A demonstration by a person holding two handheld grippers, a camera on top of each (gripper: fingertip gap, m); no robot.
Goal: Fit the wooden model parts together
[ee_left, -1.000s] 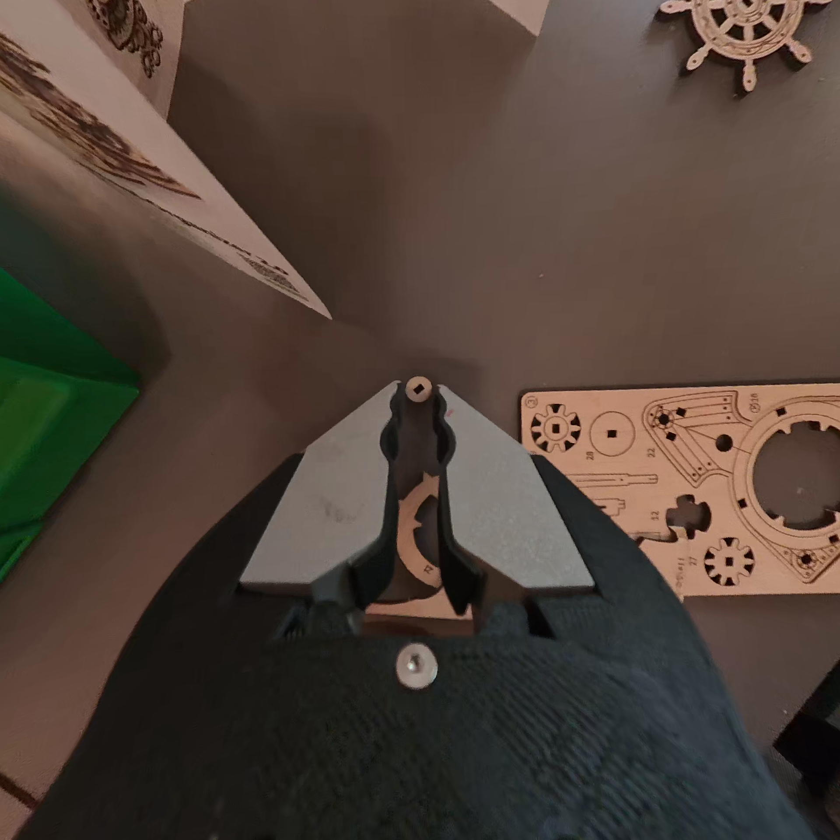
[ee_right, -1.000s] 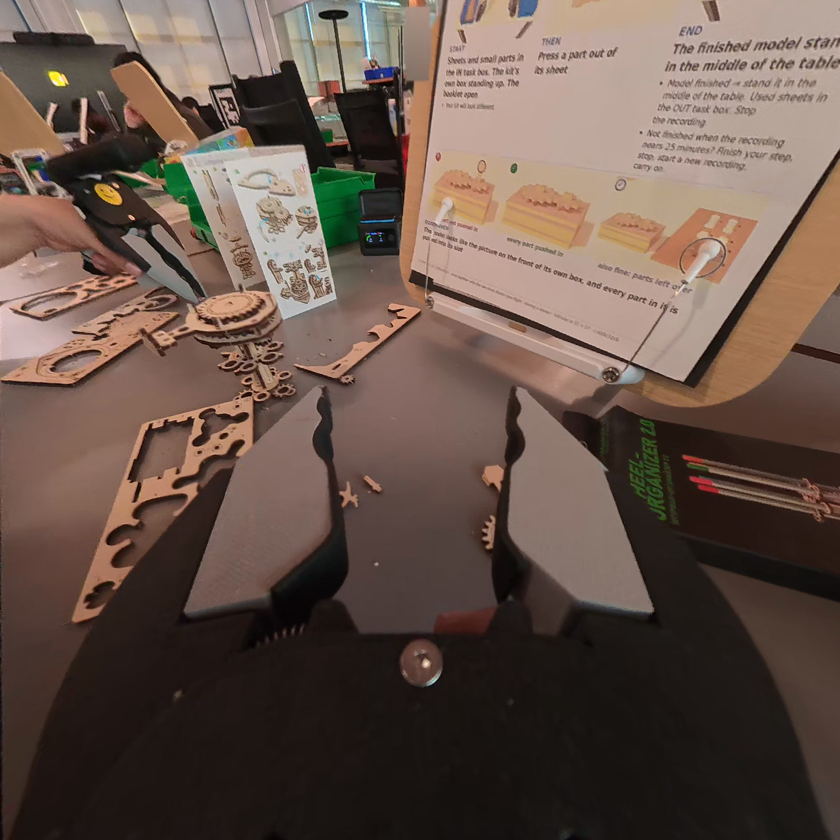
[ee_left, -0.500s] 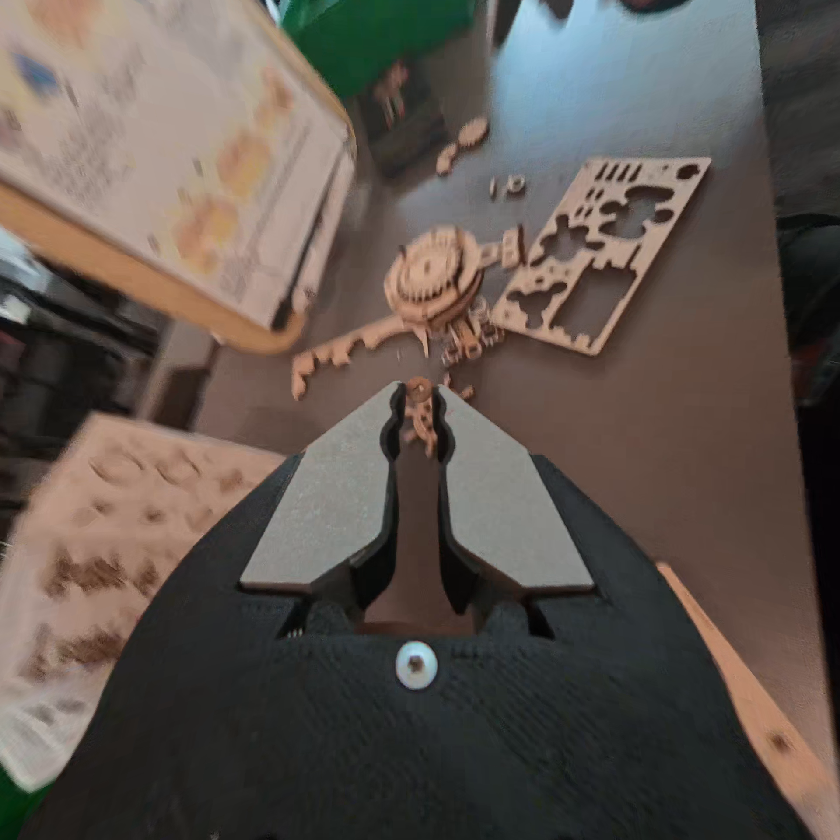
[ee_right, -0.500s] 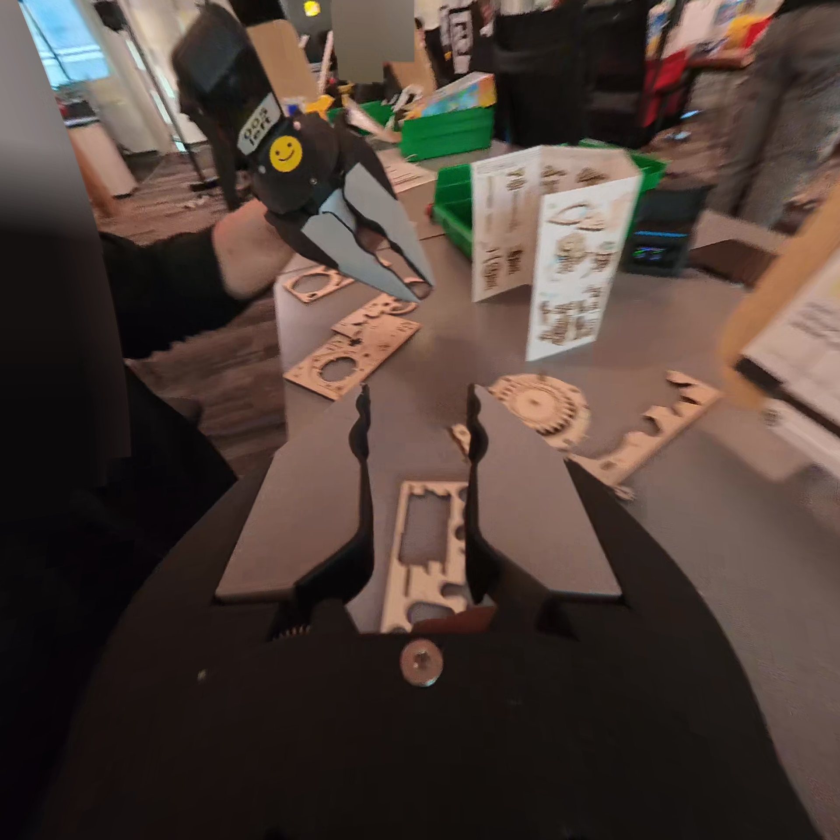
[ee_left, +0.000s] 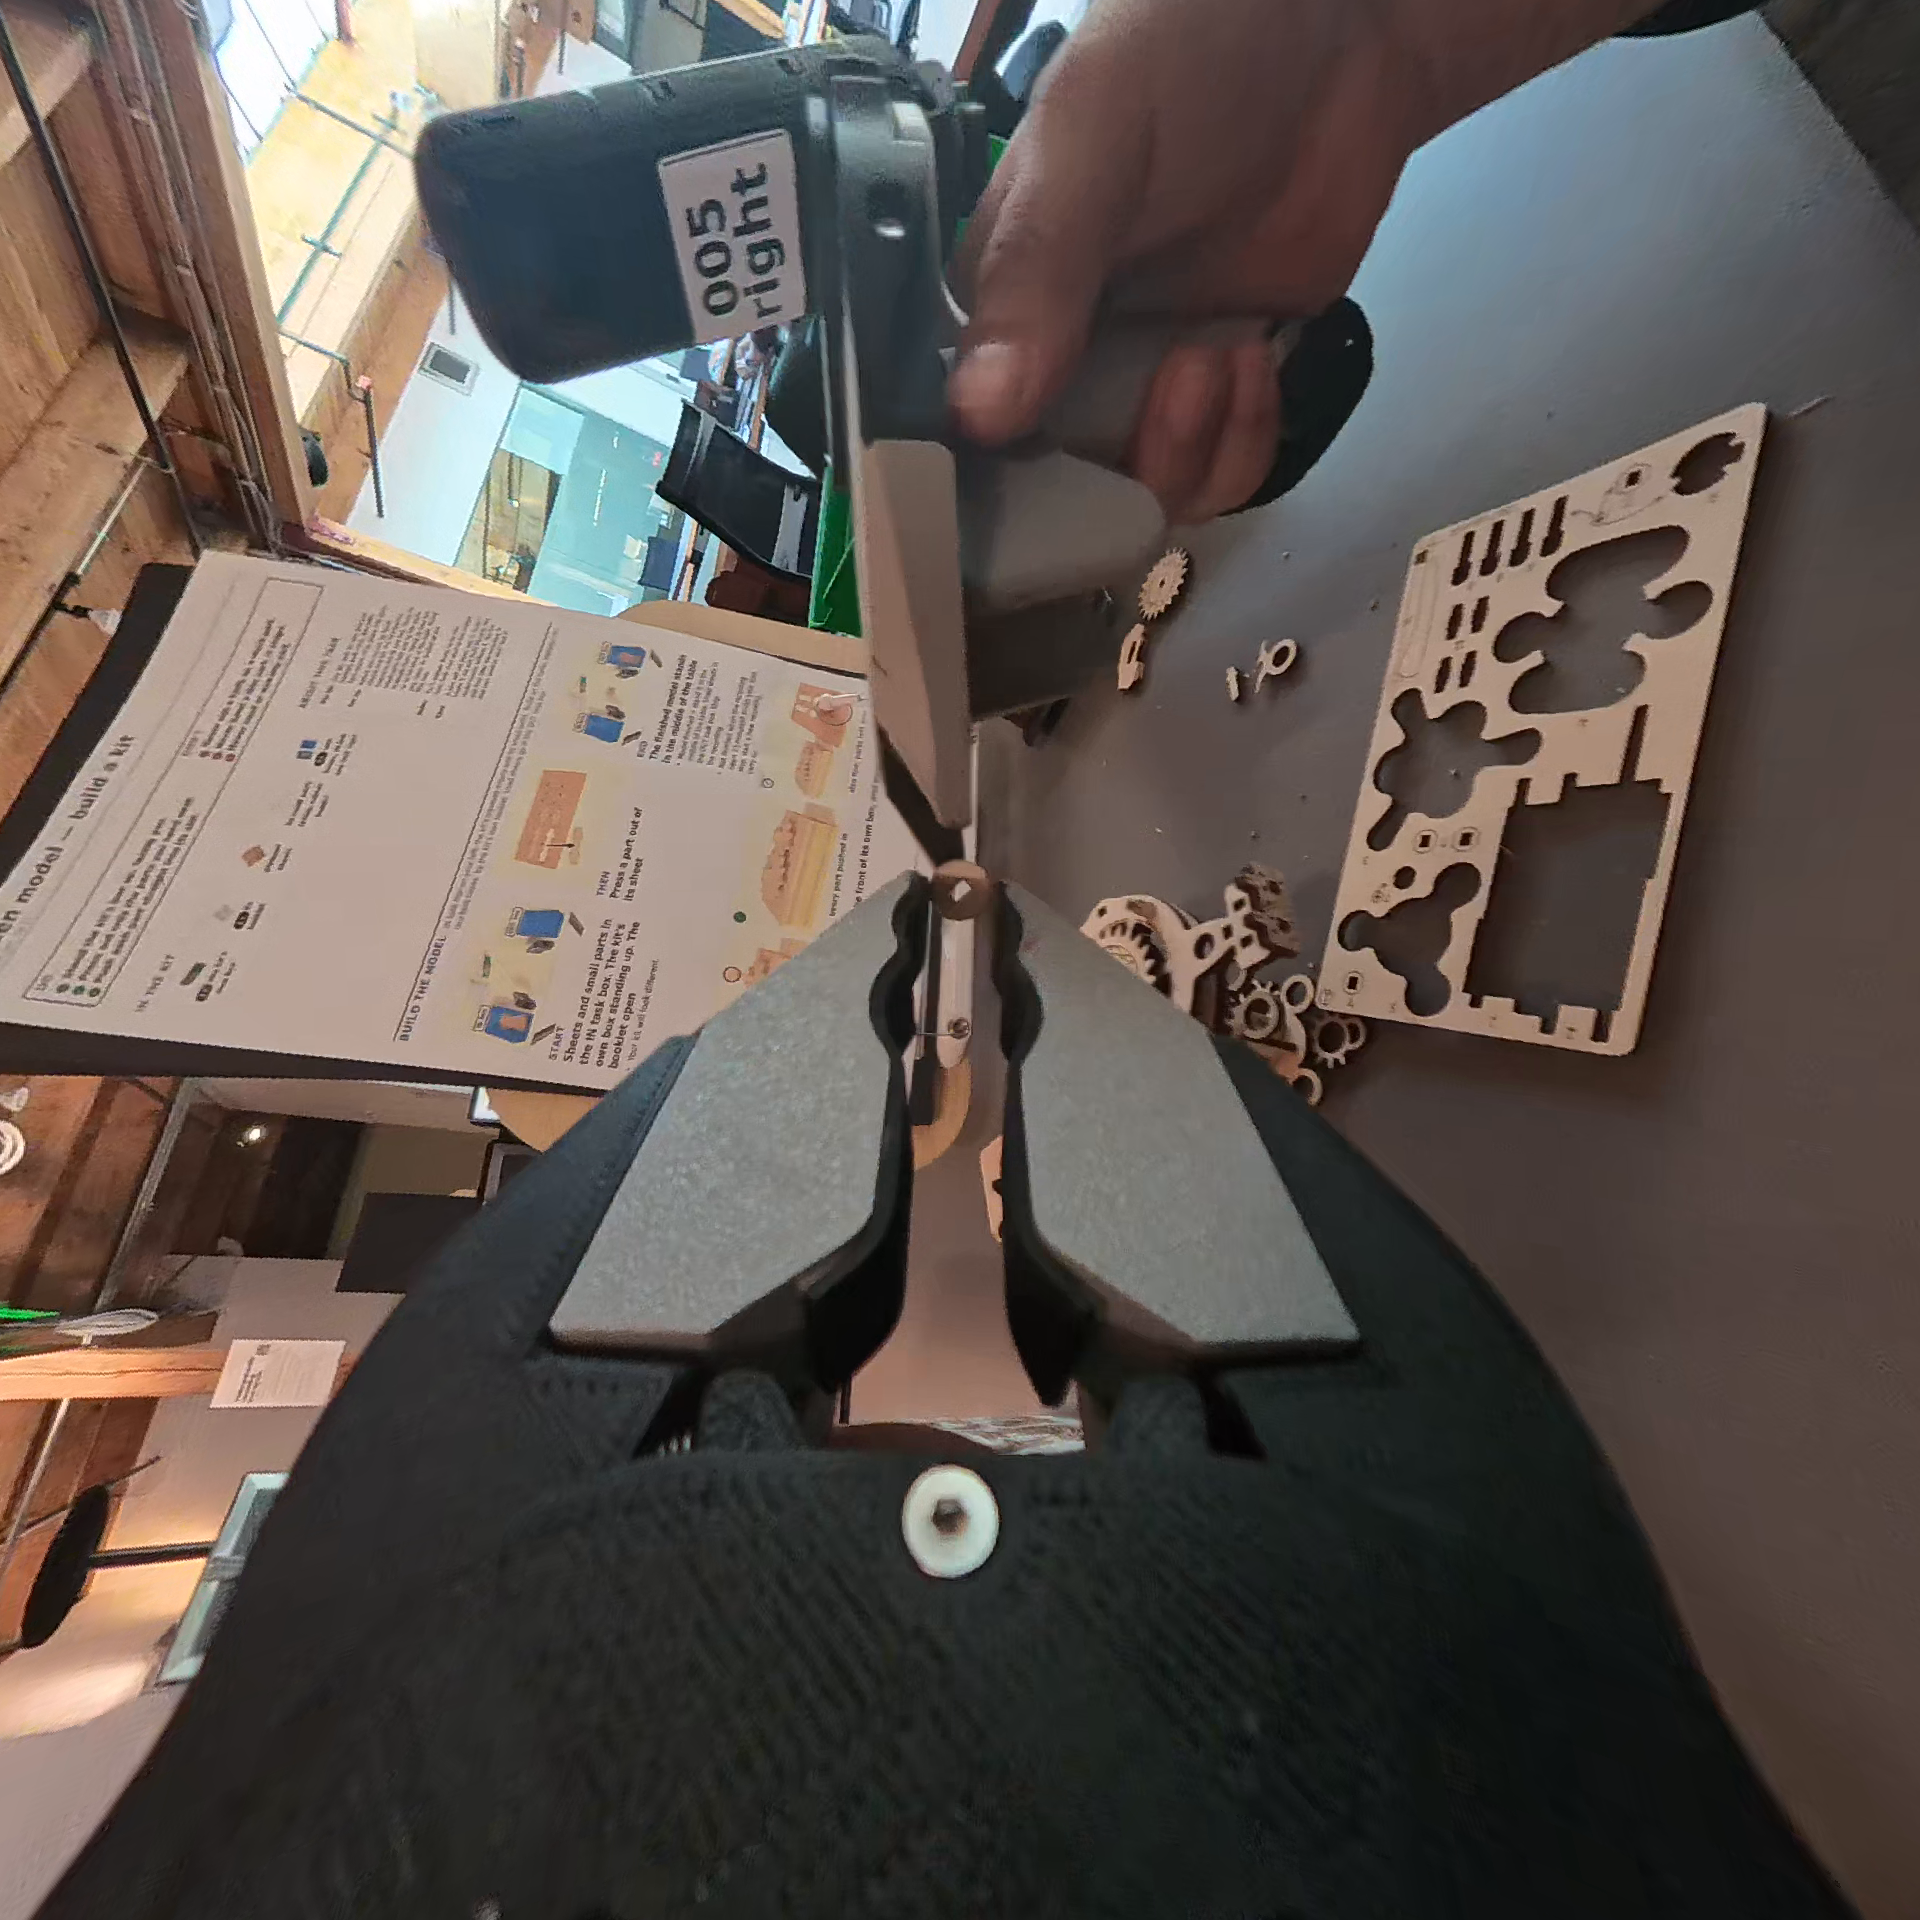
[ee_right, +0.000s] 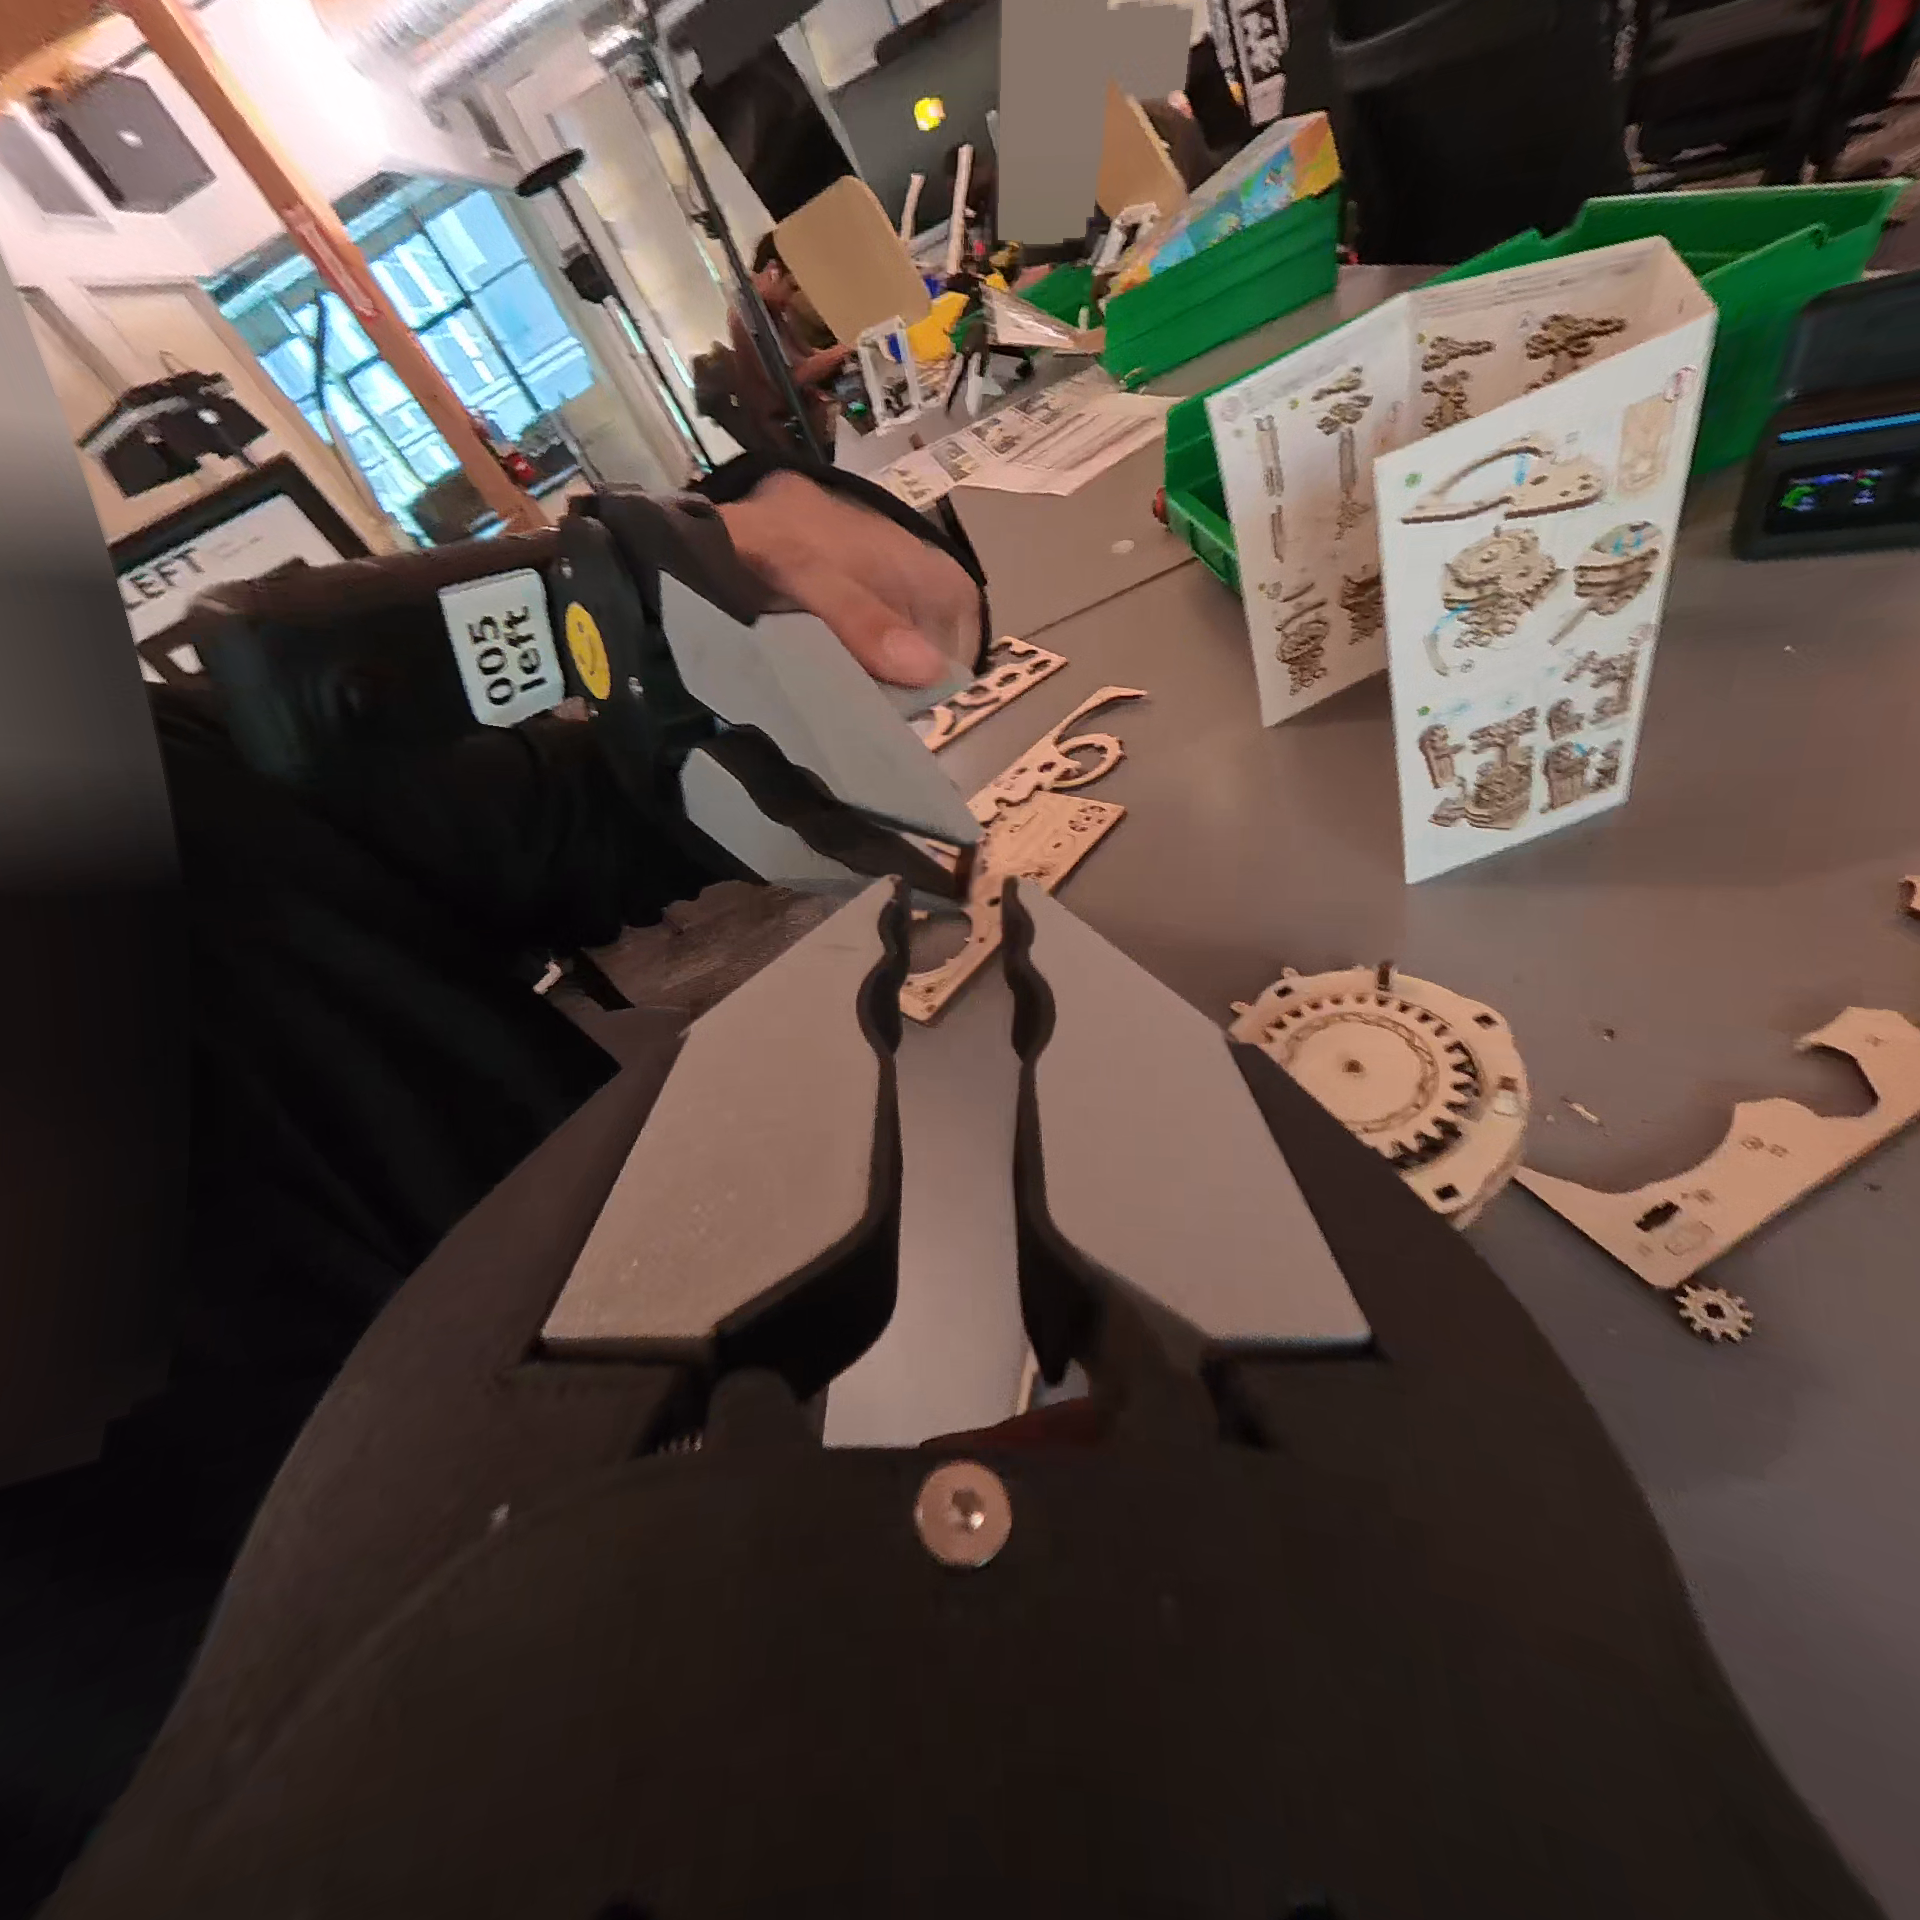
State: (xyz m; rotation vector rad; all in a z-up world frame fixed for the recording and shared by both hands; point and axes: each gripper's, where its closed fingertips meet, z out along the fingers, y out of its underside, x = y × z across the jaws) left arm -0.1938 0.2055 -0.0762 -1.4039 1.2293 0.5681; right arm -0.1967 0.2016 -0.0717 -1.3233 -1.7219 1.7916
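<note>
Left gripper [ee_left: 957, 896]: its fingers are pinched on a small wooden washer [ee_left: 957, 894], a round ring held right at the tips, lifted clear of the counter [ee_left: 1662, 1351].
Washer and right gripper: the right gripper [ee_right: 953, 902] has its tips almost meeting the left one's, fingers narrowed but with a slit between them. In the right wrist view the washer is too hidden behind the left tips to make out, and I cannot tell whether anything sits in that slit.
Geared assembly [ee_right: 1382, 1081]: the round toothed sub-assembly lies flat on the counter to the right of the two grippers, well below the held washer.
Loose bits: a long notched strip [ee_right: 1766, 1153] and a tiny cog [ee_right: 1712, 1321] lie just beside the assembly; a spent part sheet [ee_left: 1538, 748] lies farther off.
Booklet [ee_right: 1507, 582]: stands folded open behind the parts, in front of the green bins [ee_right: 1226, 249].
Risk, handover: the washer is held only by its rim, so if one gripper lets go before the other bites, I'd expect it to drop among the offcuts.
Risk, squeeze: pressing such thin wood edge-on could flick it out sideways.
Risk, alignment: tips this close may knock together and twist the ring.
</note>
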